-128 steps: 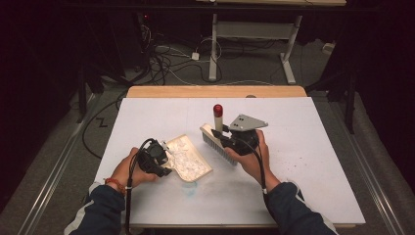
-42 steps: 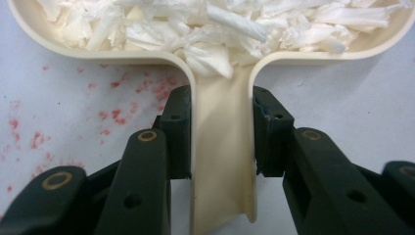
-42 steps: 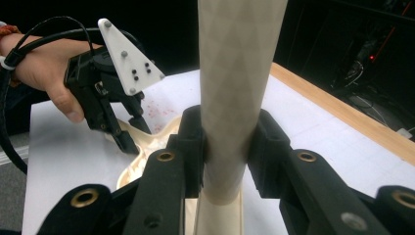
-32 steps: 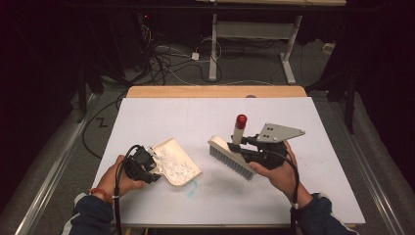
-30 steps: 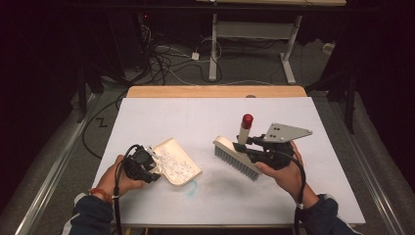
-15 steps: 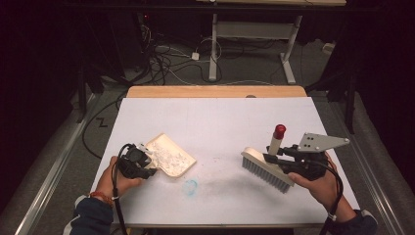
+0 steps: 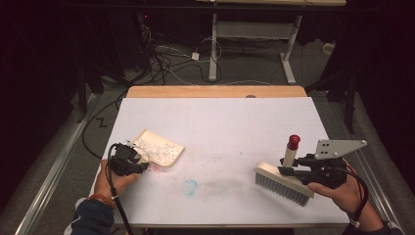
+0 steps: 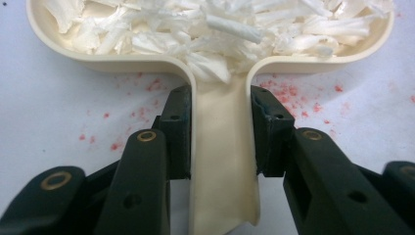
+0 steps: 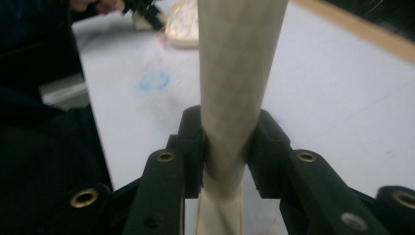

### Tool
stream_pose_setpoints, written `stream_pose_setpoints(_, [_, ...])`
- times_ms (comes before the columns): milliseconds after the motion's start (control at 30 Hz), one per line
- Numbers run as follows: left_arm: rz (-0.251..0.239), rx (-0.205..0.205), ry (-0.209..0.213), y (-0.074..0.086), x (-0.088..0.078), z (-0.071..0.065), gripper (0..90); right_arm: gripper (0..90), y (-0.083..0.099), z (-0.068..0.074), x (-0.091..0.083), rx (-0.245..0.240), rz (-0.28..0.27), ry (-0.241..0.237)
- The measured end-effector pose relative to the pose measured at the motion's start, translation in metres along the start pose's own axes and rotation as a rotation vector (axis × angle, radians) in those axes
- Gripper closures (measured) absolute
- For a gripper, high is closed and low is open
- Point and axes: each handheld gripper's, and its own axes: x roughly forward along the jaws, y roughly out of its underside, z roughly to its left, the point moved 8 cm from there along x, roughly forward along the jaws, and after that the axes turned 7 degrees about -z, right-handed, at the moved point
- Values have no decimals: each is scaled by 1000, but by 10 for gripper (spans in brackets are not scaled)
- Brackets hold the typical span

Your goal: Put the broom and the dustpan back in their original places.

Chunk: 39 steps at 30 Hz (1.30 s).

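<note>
Swung out from mid-table, the brush now sits at four o'clock, its handle clamped between the right gripper's closed jaws, bristles down. At eight o'clock the left gripper pinches the stem of the dustpan, heaped with white shreds. Pan lies toward nine o'clock from the brush, its open edge facing it across the white table.

dustpan left on table | shreds in dustpan | brush right
</note>
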Motion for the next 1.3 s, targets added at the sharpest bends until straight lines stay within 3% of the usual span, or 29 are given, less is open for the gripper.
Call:
stream_pose_setpoints(133, [-25, -19, -11, 0, 0, -4, 612, 712, 5, -5, 7, 12, 39, -17])
stream_pose_setpoints(267, [-38, -50, 23, 1, -1, -9, 571, 711, 9, -13, 12, 26, 73, -12])
stream_pose_setpoints(633, [-33, -5, 42, 9, -2, -34, 517, 709, 14, -43, 22, 79, 96, -8])
stream_pose_setpoints(800, [-40, 11, 81, 13, -4, -46, 495, 697, 13, -56, 29, 97, 104, 9])
stream_pose_setpoints(933, [-48, 32, 102, 13, -6, -57, 475, 670, 13, -67, 35, 113, 122, 41])
stream_pose_setpoints(1000, [-61, 33, 127, 12, -7, -62, 472, 634, 13, -81, 39, 113, 133, 97])
stream_pose_setpoints(1133, [-85, 47, 173, 9, -10, -75, 469, 610, 15, -94, 43, 129, 144, 140])
stream_pose_setpoints(1167, [-85, 60, 184, 8, -10, -78, 454, 554, 15, -106, 47, 124, 152, 211])
stream_pose_setpoints(1200, [-93, 71, 186, 7, -11, -81, 454, 554, 15, -106, 47, 124, 152, 211])
stream_pose_setpoints(1233, [-100, 79, 180, 5, -12, -83, 443, 521, 14, -113, 48, 137, 141, 256])
stream_pose_setpoints(1300, [-114, 106, 161, 2, -13, -84, 428, 518, 14, -122, 51, 164, 129, 291])
